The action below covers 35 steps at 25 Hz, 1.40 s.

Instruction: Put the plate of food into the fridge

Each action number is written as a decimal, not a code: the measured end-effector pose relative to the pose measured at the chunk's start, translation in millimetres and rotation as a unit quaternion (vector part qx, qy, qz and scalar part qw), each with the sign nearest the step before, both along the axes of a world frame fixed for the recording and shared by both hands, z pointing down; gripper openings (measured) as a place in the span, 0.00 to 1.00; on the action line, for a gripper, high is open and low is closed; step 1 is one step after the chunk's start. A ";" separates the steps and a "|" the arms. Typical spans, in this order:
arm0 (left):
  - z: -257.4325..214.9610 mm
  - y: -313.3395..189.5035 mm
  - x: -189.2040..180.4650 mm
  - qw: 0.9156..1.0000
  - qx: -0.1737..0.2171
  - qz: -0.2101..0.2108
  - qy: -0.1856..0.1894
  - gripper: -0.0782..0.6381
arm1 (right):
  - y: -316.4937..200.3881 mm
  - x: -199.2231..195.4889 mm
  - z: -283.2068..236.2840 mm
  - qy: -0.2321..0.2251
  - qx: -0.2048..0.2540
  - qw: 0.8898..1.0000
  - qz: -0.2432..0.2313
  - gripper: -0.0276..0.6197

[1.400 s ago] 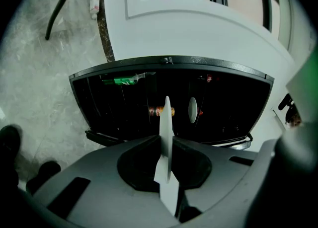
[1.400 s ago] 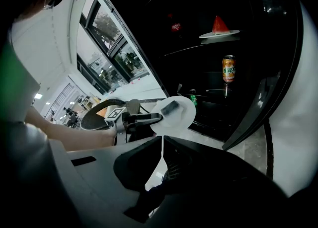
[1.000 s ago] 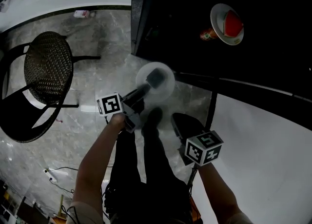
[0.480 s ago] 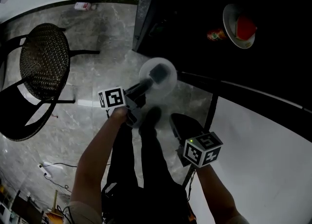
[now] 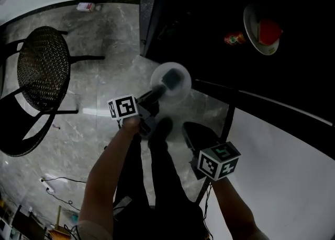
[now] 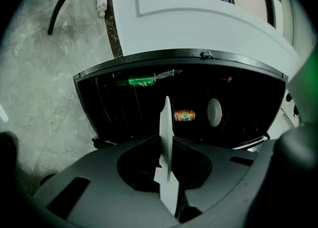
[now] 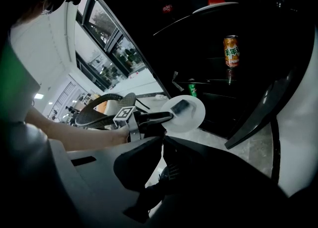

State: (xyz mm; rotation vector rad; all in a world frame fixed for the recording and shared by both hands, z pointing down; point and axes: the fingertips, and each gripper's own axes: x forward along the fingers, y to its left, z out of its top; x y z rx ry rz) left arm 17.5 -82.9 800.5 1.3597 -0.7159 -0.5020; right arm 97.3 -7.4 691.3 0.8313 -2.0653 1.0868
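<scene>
Two plates at the fridge

One white plate (image 5: 181, 90) is hanging before the open fridge (image 5: 148, 19), its rim pinched by the fingers of the left gripper (image 5: 168, 81). Inside, a plate with red food (image 5: 263, 46) is sitting. Fingers of the right gripper (image 7: 162, 140) are pressing together, empty.

An orange drinks can (image 7: 230, 50) on a fridge shelf has two large dark characters stacked on its label, too small to read with certainty. The label on a green bottle (image 6: 140, 81) is unreadable. The left cube (image 5: 124, 107) and right cube (image 5: 219, 160) show black-and-white square code patterns, with no letters.
</scene>
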 end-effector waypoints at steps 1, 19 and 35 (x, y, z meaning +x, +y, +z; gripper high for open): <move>1.3 -1.5 1.6 1.000 0.002 0.001 0.000 0.14 | -0.3 0.8 2.3 0.000 -0.001 1.000 0.000 0.09; 51.2 -18.4 8.4 1.000 -0.011 -0.026 -0.001 0.14 | -4.0 4.5 34.1 0.006 -0.004 1.000 -0.012 0.09; 92.2 -43.1 14.0 0.999 -0.017 -0.048 0.006 0.14 | -9.0 8.5 76.8 0.034 -0.002 0.999 -0.032 0.09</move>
